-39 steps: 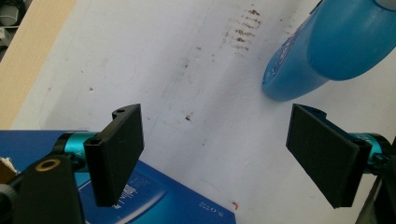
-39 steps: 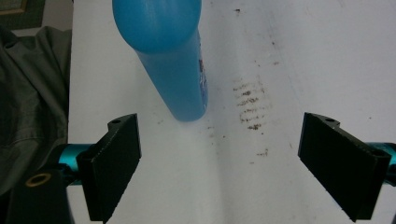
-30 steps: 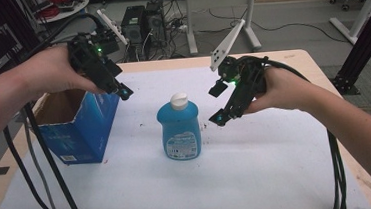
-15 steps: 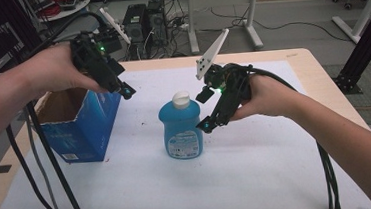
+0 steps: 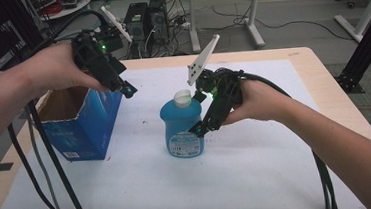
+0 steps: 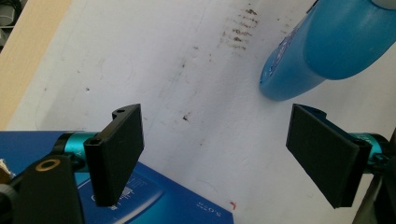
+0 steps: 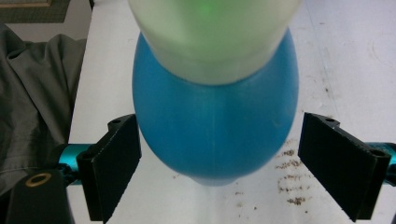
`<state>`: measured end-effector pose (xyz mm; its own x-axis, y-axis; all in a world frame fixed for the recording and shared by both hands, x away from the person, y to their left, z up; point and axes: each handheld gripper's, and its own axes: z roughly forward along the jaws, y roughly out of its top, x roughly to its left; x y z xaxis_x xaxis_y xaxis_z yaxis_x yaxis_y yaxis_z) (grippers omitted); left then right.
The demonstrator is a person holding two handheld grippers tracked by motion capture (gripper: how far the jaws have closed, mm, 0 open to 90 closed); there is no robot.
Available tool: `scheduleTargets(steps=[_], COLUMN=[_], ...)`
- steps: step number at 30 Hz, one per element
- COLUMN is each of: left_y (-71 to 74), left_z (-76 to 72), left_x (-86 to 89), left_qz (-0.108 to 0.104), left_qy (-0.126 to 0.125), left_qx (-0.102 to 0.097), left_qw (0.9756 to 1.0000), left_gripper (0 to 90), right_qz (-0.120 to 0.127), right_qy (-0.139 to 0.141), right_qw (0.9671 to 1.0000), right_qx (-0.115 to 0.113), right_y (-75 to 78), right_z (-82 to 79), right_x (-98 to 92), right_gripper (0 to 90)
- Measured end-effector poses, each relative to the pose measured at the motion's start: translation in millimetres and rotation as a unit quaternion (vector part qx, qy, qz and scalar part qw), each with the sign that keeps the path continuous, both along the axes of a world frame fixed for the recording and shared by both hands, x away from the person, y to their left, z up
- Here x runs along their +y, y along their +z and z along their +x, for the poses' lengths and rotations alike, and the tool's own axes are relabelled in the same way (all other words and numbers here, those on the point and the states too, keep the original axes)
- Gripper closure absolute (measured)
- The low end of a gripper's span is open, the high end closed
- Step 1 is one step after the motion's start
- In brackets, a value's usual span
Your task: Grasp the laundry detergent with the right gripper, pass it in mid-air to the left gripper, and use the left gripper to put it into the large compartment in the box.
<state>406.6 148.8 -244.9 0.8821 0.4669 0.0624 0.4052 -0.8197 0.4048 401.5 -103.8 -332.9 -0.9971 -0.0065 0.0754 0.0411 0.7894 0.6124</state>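
Blue bottle on a white-papered wooden tabletop [image 5: 316,69], office floor with cables behind.
The smooth, rounded plastic bottle [image 5: 182,127] stands mid-sheet beside an open cardboard box [image 5: 82,127]; right hand-held gripper [image 5: 199,129] straddles it, spread; left hand-held gripper [image 5: 127,91] spread, empty.

Blue bottle [image 5: 182,130] stands mid-mat, blue box [image 5: 81,123] near it on the left; narrow open lane between them. White mat [image 5: 258,164] right of and in front of bottle is free.
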Motion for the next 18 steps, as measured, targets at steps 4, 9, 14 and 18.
scheduleTargets(steps=[4,9,14,18], left_y=[-0.1,0.2,0.0,-0.4], left_z=[-0.5,-0.6,-0.6,-1.3], left_x=[0.0,-0.2,-0.2,-0.7], left_qz=[-0.001,0.001,0.002,0.0], left_qy=[0.001,-0.001,-0.002,0.0], left_qx=[0.002,0.002,0.002,0.002], left_qw=[1.0,1.0,1.0,1.0], left_gripper=[19.2,19.2,19.2,19.2], right_qz=[-0.001,0.0,0.0,-0.001], right_qy=[0.001,0.003,0.002,0.0], right_qw=[1.0,1.0,1.0,1.0], right_qx=[-0.003,-0.006,-0.008,-0.01], right_y=[-1.4,-3.2,-4.6,-4.9], right_z=[-0.7,-2.0,-3.1,-3.6], right_x=[2.8,6.6,9.6,10.4], right_gripper=[12.8,12.9,12.9,13.1])
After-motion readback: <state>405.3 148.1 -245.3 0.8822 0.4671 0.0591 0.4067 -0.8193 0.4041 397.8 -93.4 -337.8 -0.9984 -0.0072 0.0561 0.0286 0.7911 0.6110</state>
